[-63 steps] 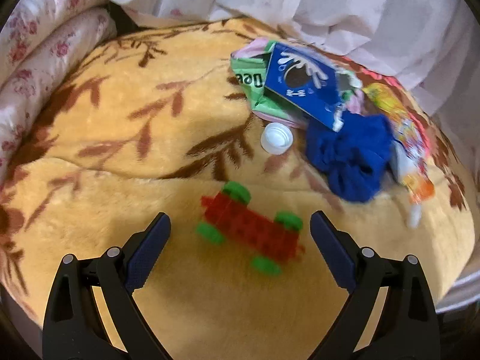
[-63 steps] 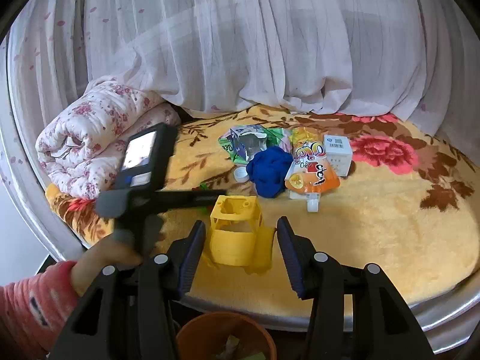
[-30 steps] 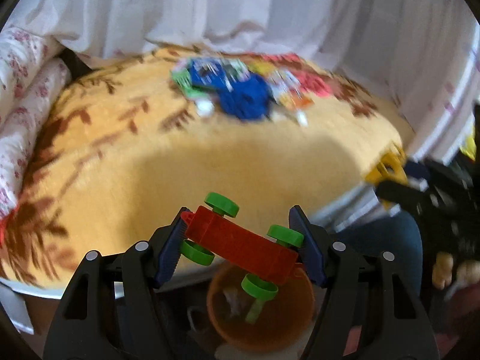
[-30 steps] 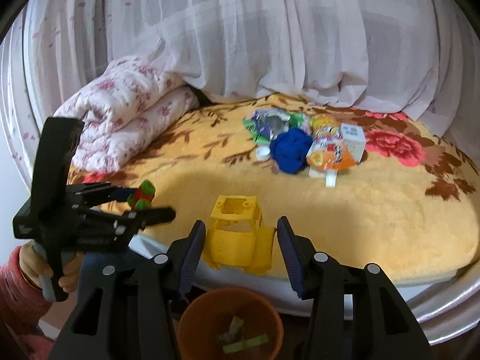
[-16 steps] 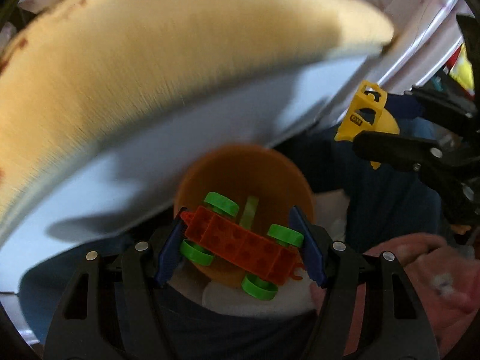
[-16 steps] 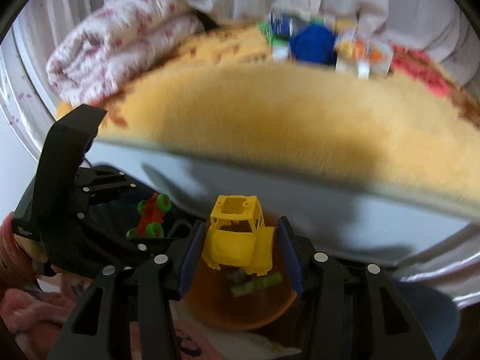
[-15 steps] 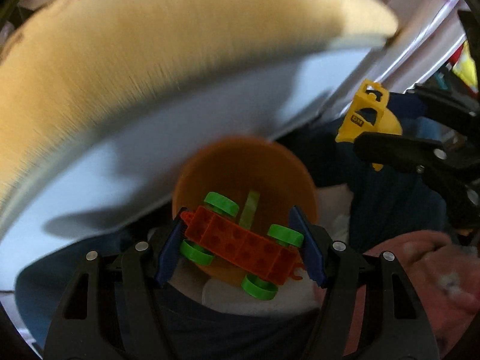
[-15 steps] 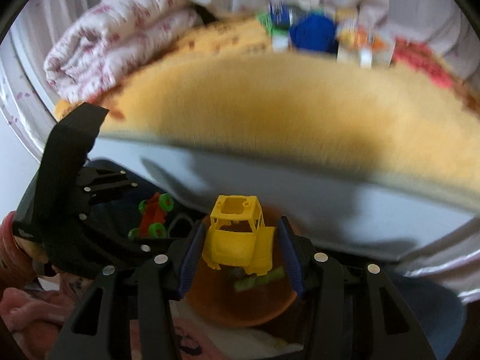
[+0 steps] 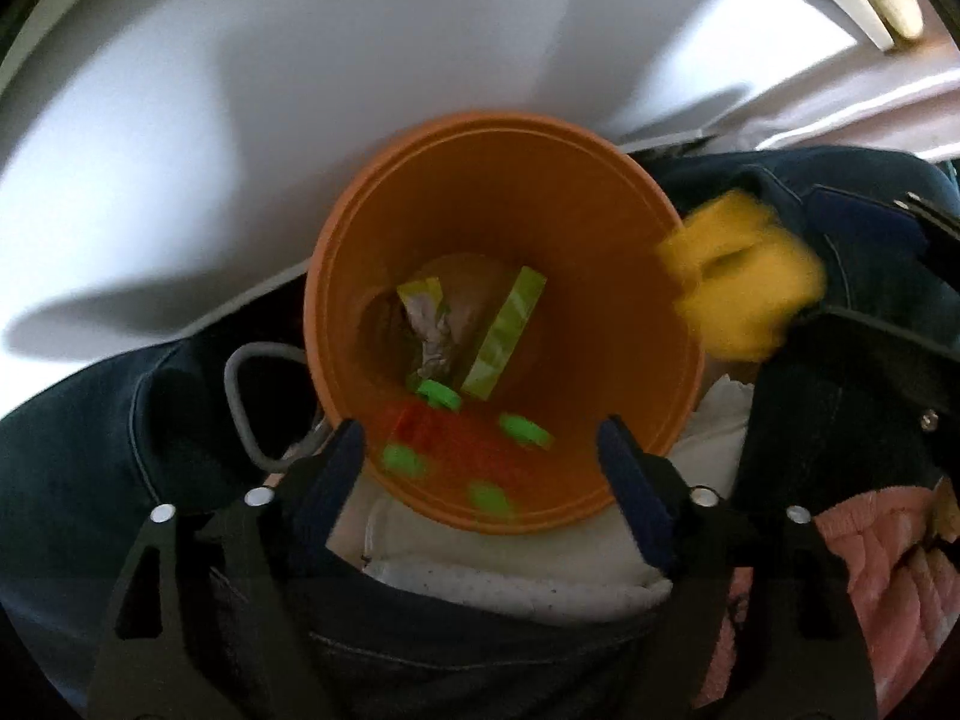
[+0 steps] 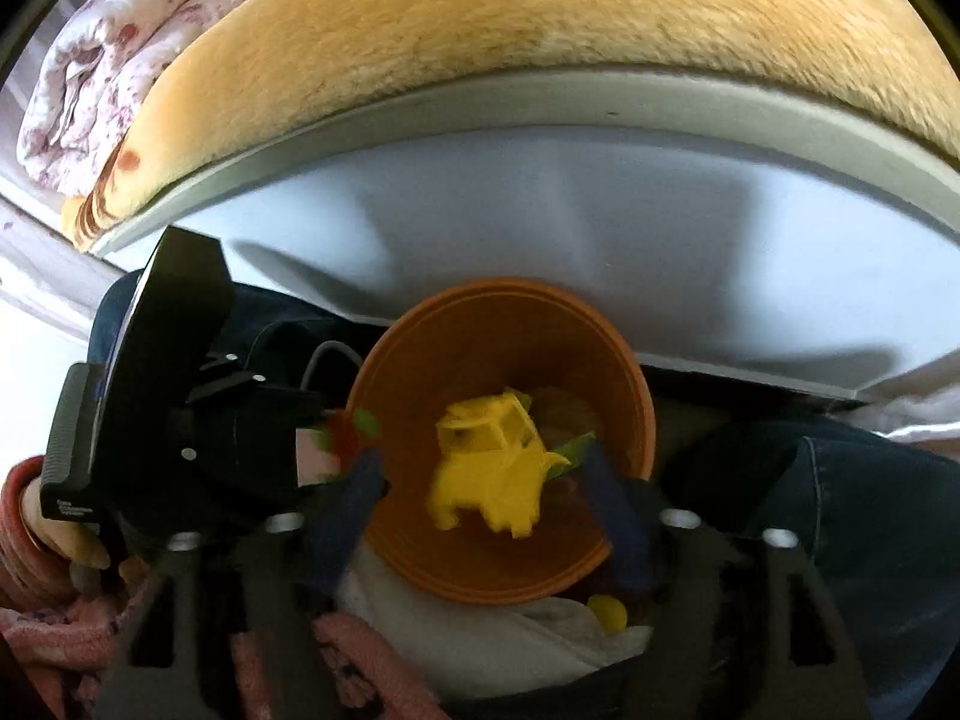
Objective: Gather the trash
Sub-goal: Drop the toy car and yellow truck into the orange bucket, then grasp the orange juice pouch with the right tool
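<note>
Release is the step in hand: both grippers hang over the orange bucket (image 9: pixel 504 324) and let their toys drop. The left gripper (image 9: pixel 480 462) has its jaws spread wide, having just been opening, and the red toy car with green wheels (image 9: pixel 462 444) lies blurred between them, free of the pads and apparently falling inside the rim. The right gripper (image 10: pixel 486 498) has likewise just been opening; the yellow toy truck (image 10: pixel 489 468) shows blurred between its parted jaws, over the bucket's mouth and clear of the pads. To do it well, each gripper should stay centred over the opening until its toy is down, since the truck looks close to the rim from the left view. Green wrappers (image 9: pixel 504 330) already lie at the bottom. The bucket sits between the person's knees, tight against the bed (image 10: pixel 540 30) edge, so the two grippers crowd one another.
</note>
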The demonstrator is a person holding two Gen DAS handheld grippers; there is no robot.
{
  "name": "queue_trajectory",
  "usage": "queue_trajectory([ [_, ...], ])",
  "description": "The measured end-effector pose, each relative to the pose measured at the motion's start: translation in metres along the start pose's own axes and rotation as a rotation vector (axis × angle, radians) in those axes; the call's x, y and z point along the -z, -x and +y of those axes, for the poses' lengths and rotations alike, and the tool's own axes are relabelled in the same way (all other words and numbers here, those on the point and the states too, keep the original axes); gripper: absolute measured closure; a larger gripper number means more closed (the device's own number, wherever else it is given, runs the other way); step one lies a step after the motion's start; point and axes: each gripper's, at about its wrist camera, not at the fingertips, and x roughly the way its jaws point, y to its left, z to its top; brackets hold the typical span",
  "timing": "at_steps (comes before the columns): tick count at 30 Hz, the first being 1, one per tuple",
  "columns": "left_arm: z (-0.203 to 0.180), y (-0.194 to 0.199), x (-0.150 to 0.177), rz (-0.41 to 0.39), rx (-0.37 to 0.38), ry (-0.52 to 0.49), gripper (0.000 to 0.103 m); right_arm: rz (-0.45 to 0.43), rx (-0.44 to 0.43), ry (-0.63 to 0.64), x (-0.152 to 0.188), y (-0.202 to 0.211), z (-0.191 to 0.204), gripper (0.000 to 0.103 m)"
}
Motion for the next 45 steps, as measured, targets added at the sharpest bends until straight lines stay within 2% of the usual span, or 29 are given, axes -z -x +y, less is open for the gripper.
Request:
queue_trajectory([
  [12,-0.005,0.013,0.004,-0.036,-0.027,-0.031,0.024,-0.032,0.010,-0.032,0.001,0.009,-0.009,0.029],
  [35,-0.002,0.014,0.005,-0.047,-0.040,-0.008,0.024,-0.048,0.021,-0.047,0.000,0.015,-0.009,0.029],
  [40,-0.005,0.045,0.005,-0.167,-0.048,-0.016,0.024,-0.136,-0.013,-0.060,-0.014,0.049,-0.012,0.029],
  [43,-0.009,0.075,0.005,-0.270,-0.030,-0.027,0.024,-0.244,-0.033,-0.043,-0.031,0.084,-0.012,0.027],
  [45,-0.011,0.094,0.005,-0.334,-0.033,-0.036,0.024,-0.337,0.000,-0.016,-0.048,0.110,-0.012,0.024],
])
